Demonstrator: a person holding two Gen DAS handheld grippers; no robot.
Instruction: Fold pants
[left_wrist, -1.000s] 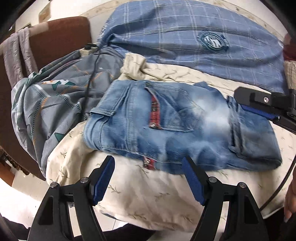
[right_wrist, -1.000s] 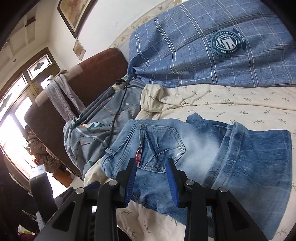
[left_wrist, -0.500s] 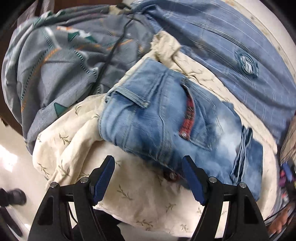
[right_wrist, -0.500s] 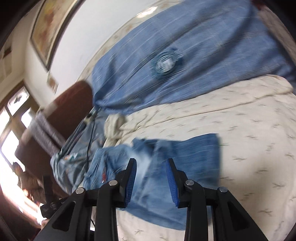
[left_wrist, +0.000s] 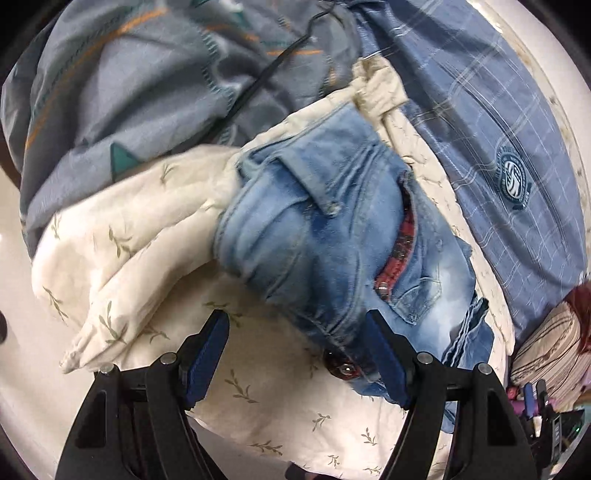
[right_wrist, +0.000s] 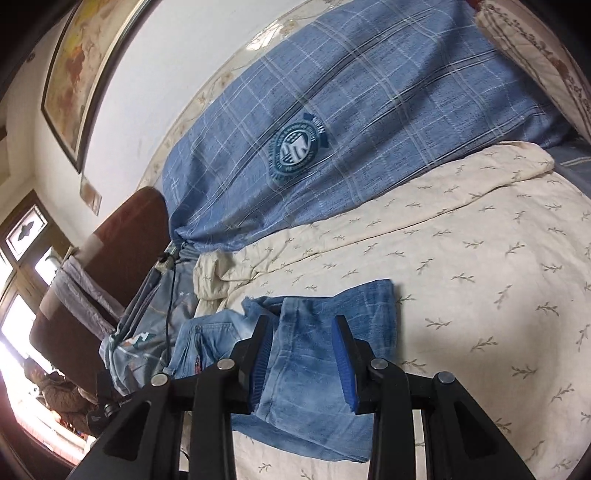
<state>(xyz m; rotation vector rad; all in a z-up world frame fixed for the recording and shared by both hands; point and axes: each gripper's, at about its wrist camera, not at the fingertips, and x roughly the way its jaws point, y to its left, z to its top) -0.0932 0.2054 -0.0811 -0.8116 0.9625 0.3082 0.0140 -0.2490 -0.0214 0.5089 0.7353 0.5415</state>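
Note:
Light blue jeans (left_wrist: 332, 236) lie folded on a cream leaf-print sheet (left_wrist: 147, 229), red plaid lining showing at the back pocket. My left gripper (left_wrist: 295, 325) is open over the waistband end; the denim edge with its button lies just inside the right finger, and the pads do not press it. In the right wrist view the jeans (right_wrist: 306, 391) show their leg end. My right gripper (right_wrist: 302, 332) hovers above that end, its jaws apart by a narrow gap with nothing clamped.
A blue plaid blanket (right_wrist: 332, 110) with a round badge covers the far side of the bed. A grey patterned quilt (left_wrist: 129, 74) with a black cable (left_wrist: 258, 85) on it lies beside the waistband. Farther off are a brown headboard (right_wrist: 125, 229) and a striped pillow (left_wrist: 546, 350).
The left gripper rolled and shifted toward the jeans' waistband end, now seen closer. The right gripper swung over to the leg end. Neither gripper's gap changed.

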